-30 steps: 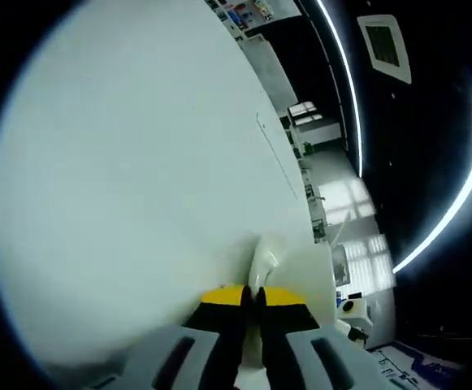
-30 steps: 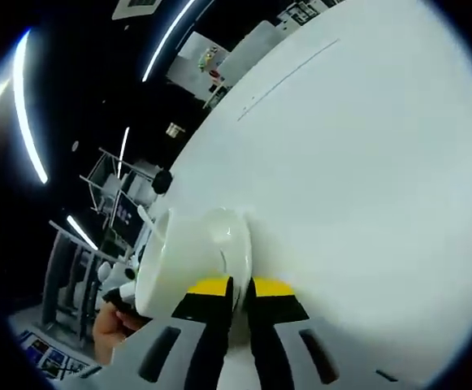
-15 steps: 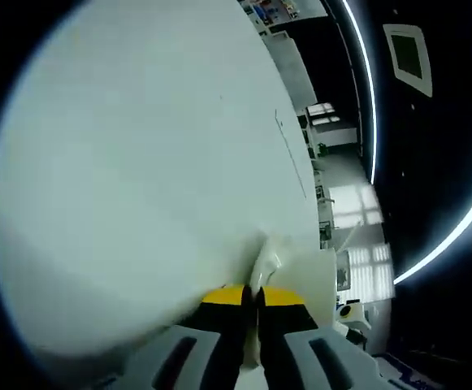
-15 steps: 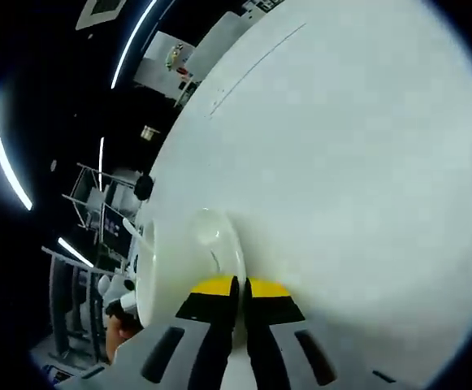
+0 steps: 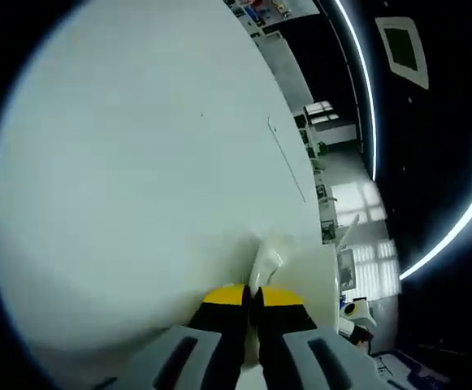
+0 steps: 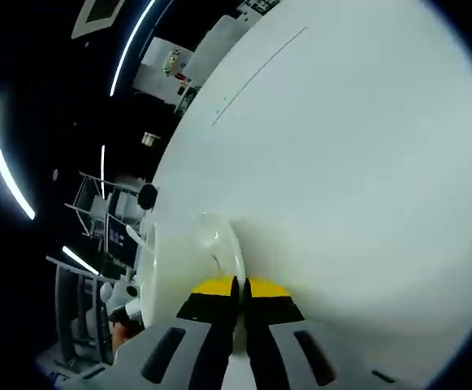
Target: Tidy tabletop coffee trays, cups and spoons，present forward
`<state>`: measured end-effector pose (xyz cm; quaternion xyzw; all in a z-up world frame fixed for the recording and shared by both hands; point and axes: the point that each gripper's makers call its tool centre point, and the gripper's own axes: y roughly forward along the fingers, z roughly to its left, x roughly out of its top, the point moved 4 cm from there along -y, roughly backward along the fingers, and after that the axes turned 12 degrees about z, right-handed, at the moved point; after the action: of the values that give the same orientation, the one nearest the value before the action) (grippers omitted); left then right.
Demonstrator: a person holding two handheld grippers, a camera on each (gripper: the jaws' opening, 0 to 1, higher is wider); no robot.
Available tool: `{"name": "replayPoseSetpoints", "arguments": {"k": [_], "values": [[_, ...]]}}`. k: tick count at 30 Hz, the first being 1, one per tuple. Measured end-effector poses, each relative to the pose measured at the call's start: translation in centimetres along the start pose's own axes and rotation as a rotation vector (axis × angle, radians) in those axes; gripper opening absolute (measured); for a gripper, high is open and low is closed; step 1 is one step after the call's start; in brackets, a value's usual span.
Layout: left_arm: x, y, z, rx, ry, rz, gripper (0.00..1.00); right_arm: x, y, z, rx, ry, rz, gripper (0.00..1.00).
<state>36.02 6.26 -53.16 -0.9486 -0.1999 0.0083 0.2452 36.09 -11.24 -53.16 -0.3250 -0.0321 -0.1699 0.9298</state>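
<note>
Both grippers, left (image 5: pixel 251 302) and right (image 6: pixel 237 296), have their jaws pinched on opposite rims of the white tray (image 6: pixel 191 260) over the white bench (image 6: pixel 365 162), and I'd guess it's stiff, glossy and slippery, so grip the lip firmly.

A lab or open workshop hall: dark ceiling with long light strips (image 5: pixel 364 73), a ceiling vent panel (image 5: pixel 404 50), metal equipment racks (image 6: pixel 97 207), posters (image 6: pixel 171 58).
</note>
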Motion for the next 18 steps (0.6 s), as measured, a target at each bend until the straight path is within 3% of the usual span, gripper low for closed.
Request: {"name": "replayPoseSetpoints", "arguments": {"k": [13,18], "values": [[4.3,-0.7,-2.1,0.010,0.049,-0.069,0.06,3.9,1.1,3.0,0.033,-0.046,-0.043,0.04],[5.8,-0.2,-1.7,0.030,0.058,-0.087,0.05,5.7,2.1,3.2,0.025,-0.065,-0.047,0.04]]}}
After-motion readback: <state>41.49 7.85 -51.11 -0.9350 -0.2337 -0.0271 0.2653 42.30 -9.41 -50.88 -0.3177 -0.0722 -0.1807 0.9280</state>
